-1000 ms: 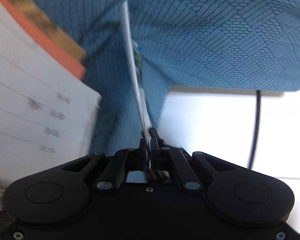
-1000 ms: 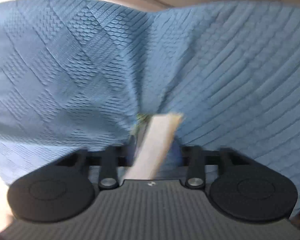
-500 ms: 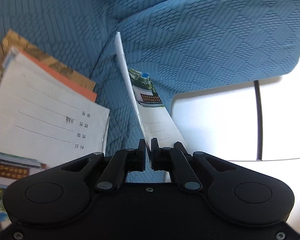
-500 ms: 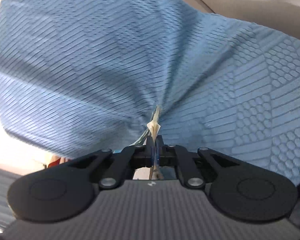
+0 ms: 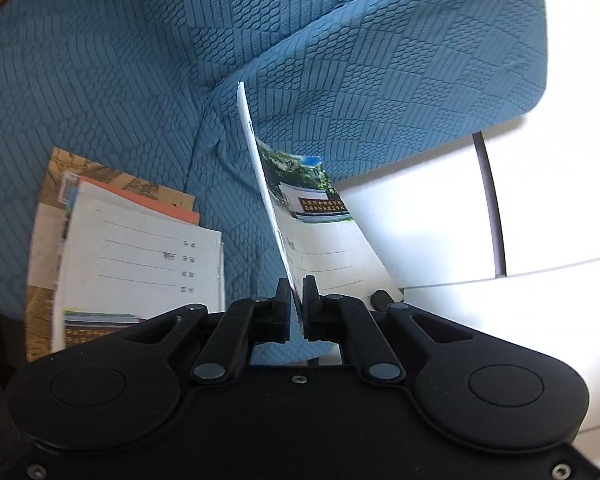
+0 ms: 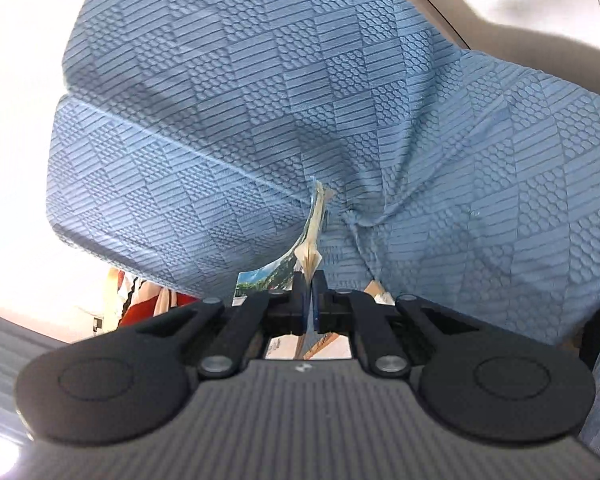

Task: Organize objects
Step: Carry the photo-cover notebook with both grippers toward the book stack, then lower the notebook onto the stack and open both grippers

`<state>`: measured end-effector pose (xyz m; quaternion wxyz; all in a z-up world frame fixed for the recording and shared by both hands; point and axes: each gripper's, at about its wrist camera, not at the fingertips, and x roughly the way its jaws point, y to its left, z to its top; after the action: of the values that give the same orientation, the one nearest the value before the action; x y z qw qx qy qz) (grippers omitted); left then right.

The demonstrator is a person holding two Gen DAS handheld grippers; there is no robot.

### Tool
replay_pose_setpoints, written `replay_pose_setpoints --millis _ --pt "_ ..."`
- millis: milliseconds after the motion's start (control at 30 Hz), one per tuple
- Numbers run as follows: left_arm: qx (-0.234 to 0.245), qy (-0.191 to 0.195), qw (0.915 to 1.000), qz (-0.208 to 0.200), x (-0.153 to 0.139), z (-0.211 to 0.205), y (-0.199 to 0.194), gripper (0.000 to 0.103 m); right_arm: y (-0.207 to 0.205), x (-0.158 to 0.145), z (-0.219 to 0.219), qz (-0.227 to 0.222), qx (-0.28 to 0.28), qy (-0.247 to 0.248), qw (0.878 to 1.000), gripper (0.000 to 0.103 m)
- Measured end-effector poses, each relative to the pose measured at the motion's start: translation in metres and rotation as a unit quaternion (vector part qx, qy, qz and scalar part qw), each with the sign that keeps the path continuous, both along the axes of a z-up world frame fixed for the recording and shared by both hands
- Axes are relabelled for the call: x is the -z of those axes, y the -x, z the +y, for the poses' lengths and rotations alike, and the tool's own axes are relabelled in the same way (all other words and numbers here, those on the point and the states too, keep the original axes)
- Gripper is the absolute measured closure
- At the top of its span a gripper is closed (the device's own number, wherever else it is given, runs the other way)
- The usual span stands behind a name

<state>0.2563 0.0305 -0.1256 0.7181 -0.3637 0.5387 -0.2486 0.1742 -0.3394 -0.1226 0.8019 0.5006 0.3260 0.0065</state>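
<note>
Booklet (image 5: pixel 300 216) is held on edge above the blue sofa (image 5: pixel 120 80).
Left gripper (image 5: pixel 296 300) and right gripper (image 6: pixel 310 300) jaws are clamped on it; it should be kept taut and laid squarely on the stack (image 5: pixel 140 256) left of it.

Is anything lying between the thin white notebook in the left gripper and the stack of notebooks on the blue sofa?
Nothing visible: only bare blue textured sofa cover separates the thin white notebook from the stack.
</note>
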Motion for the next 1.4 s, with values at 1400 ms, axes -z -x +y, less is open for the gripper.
replay_pose_setpoints --millis 1400 --pt "-0.067 -0.201 0.977 0.02 0.068 0.027 0.096 0.076 0.037 0.074 0.091 0.128 -0.219 0.174 0.952 0.07"
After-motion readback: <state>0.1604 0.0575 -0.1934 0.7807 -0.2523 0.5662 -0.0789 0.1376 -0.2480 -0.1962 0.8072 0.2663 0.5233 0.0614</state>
